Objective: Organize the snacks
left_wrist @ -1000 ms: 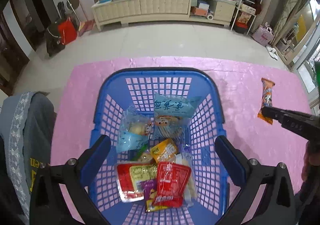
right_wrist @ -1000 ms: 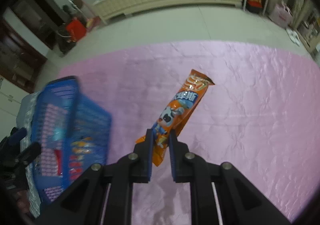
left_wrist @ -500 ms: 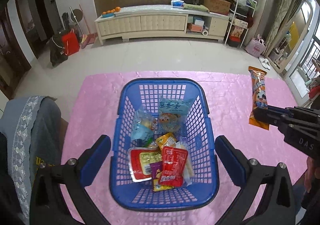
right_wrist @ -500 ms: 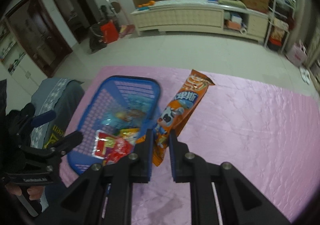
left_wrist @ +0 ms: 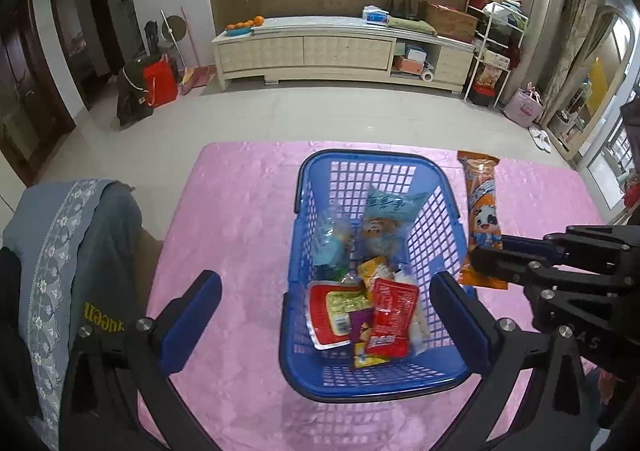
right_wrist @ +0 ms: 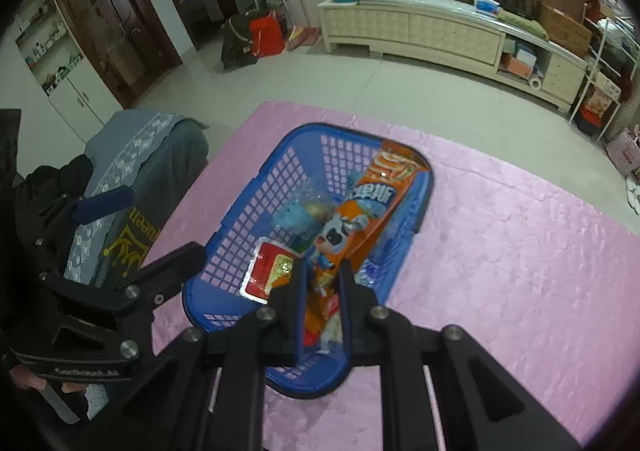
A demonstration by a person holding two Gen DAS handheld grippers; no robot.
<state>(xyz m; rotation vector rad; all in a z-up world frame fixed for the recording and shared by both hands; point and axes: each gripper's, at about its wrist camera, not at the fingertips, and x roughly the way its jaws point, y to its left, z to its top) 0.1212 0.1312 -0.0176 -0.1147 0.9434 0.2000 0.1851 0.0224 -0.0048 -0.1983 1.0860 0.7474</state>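
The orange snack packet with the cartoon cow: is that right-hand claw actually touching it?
Touching. The right wrist view shows the right gripper with both fingers pressed against the orange snack packet's lower end, holding it up.

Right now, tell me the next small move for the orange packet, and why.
Probably carry it a little further over the blue basket, then let go. The right tool grips the orange packet at its lower end, lifted beside the basket's rim; the other snacks already lie inside.
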